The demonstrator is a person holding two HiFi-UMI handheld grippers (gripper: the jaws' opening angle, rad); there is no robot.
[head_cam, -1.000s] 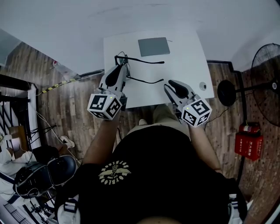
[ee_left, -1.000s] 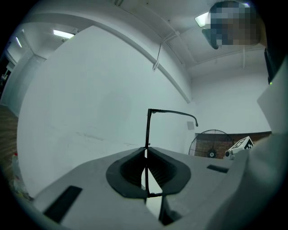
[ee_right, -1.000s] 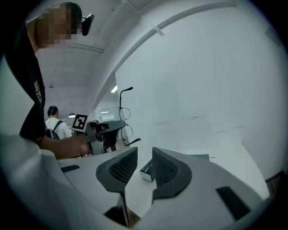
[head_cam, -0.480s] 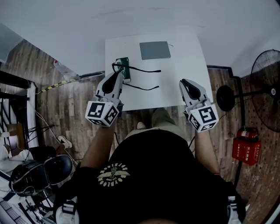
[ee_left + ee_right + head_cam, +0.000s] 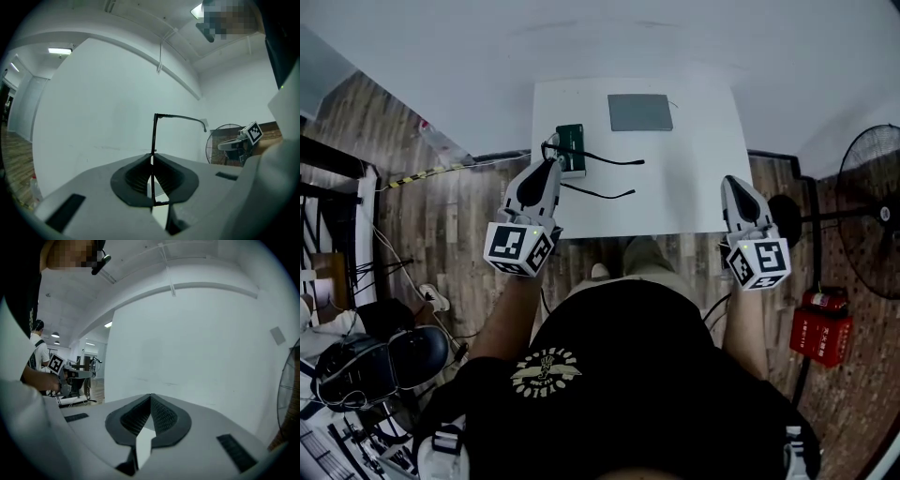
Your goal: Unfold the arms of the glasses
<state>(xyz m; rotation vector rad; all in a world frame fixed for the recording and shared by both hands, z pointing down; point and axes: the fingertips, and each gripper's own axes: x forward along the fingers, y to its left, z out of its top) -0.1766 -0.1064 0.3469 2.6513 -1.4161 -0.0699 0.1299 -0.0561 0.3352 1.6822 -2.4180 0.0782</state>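
Retreating right claw (image 5: 735, 184), shut, off glasses (image 5: 611, 160)

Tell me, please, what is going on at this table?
A person works at a white table with a claw in each hand. The left claw is shut on the front of a pair of black glasses, whose two arms both stick out unfolded toward the right of the head view. The right claw is shut and empty, off the table's right edge, apart from the glasses. A grey pad and a small green item are on the table.
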